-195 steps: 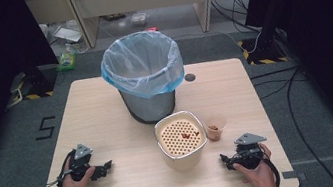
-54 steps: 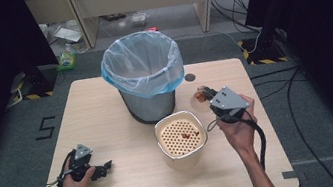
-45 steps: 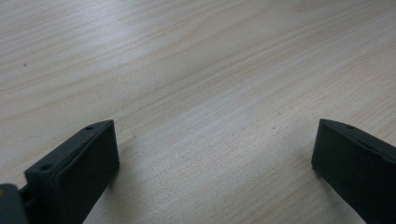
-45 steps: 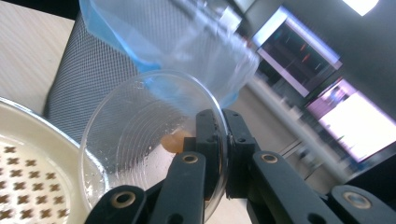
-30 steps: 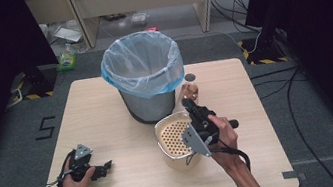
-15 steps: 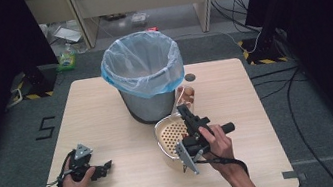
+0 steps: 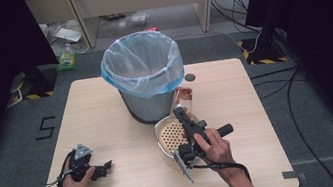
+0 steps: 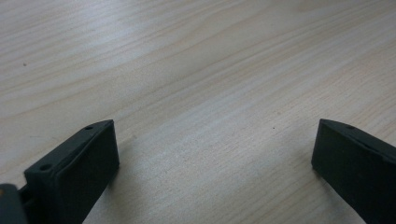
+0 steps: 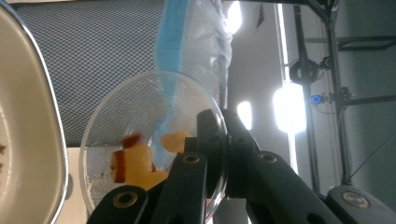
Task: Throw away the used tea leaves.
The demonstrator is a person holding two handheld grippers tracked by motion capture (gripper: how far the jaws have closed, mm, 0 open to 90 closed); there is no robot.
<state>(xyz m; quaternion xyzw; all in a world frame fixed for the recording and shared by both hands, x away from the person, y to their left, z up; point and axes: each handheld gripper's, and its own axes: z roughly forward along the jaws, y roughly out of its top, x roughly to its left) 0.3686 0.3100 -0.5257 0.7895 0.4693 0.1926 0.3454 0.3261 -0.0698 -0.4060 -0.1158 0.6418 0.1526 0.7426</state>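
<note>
My right gripper (image 7: 182, 115) is shut on the rim of a clear plastic cup (image 7: 184, 97), which it holds tipped on its side over the far edge of the white strainer bowl (image 7: 165, 148). In the right gripper view the jaws (image 9: 222, 144) pinch the cup's wall (image 9: 140, 102). Yellow fruit pieces with red skin (image 9: 135, 163) lie inside the cup, beside the bowl's rim (image 9: 32, 140). My left gripper (image 7: 106, 166) rests on the table at the near left. Its jaws (image 8: 215, 140) stand open over bare wood.
A grey mesh bin (image 7: 148, 101) lined with a blue bag (image 7: 141, 59) stands at the table's middle back, just behind the cup. A small dark round cap (image 7: 190, 77) is set in the tabletop to its right. Cables lie on the floor at the right.
The right gripper has carried the cup from right of the bowl to over it, sunk a little and rolled onto its side. The left gripper has stayed put.
</note>
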